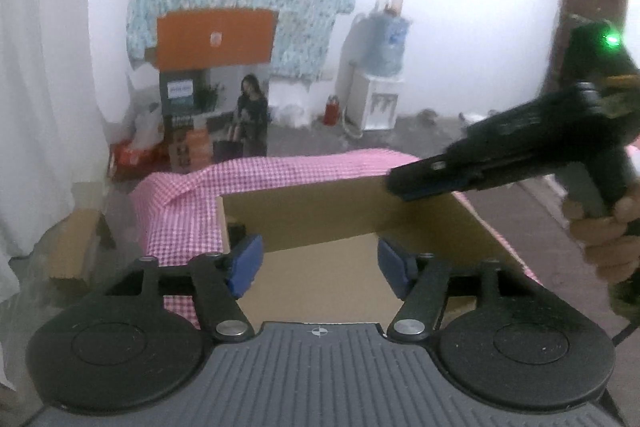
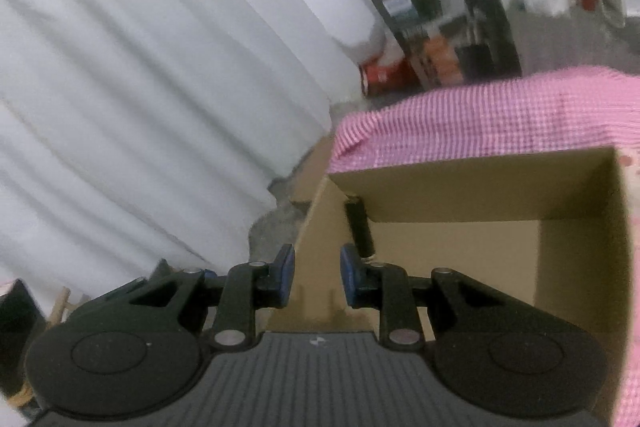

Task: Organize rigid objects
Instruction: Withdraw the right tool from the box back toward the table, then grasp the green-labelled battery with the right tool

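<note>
The open brown cardboard box (image 2: 460, 227) rests on the pink checked cloth (image 2: 480, 115). A black cylindrical object (image 2: 360, 227) lies inside, at 12 o'clock from the right gripper (image 2: 316, 277), whose jaws are released and empty. The left gripper (image 1: 316, 261) is likewise released above the box. Risk: either gripper catching the box wall could shift the box.

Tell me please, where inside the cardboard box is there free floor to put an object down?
The cardboard box has bare floor from its middle to its right wall. The far-left corner is taken: a black cylinder leans there, just beyond the open right tool. In the left wrist view, the open left tool hangs over bare floor. The pink checkered cloth beyond the box shows nothing on it.
</note>
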The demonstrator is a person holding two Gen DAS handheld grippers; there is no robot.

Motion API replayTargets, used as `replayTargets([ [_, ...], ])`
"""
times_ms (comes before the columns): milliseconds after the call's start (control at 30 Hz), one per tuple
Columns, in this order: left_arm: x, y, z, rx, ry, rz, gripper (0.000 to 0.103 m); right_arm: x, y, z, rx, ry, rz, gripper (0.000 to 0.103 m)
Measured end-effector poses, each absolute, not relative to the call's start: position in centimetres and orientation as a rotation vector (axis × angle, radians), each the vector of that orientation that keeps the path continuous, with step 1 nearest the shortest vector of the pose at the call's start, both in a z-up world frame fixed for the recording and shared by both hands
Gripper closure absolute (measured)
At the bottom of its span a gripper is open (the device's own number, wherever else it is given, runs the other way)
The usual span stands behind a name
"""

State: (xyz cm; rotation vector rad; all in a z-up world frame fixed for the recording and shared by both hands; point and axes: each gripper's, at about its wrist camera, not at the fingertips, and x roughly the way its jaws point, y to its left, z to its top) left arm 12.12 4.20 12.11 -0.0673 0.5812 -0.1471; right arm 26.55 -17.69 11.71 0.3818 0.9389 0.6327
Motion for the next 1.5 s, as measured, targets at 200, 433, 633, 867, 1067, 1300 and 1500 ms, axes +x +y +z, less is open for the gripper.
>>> replayTargets([
  [200,9.5,3.3,11.7,-0.052,0.566,-0.181,0.035,19.4,-20.5,14.2,0.389,0.834,0.635,0.076],
  [433,7.6,0.7,9.7,-0.029,0.592,-0.273,0.035,11.8,-24.6,12.3,0.483,0.772,0.576,0.076],
  [633,7.1,-3.2,6.4,0.02,0.654,-0.399,0.035,7.8,-27.9,8.1,0.572,0.779,0.477,0.076],
  [867,7.7,-8.2,2.3,0.136,0.717,-0.502,0.044,5.9,-31.0,2.2,0.685,0.874,0.372,0.076],
  [1067,8.2,-10.6,-0.3,0.172,0.791,-0.549,0.063,6.0,-32.0,-0.7,0.643,0.939,0.318,0.076],
  [1300,9.1,-13.1,-2.5,0.233,0.902,-0.563,0.078,7.3,-31.8,-3.3,0.591,1.001,0.302,0.076],
  [1500,10.2,-14.6,-4.0,0.283,0.974,-0.53,0.08,8.7,-31.4,-4.9,0.575,1.033,0.303,0.076],
])
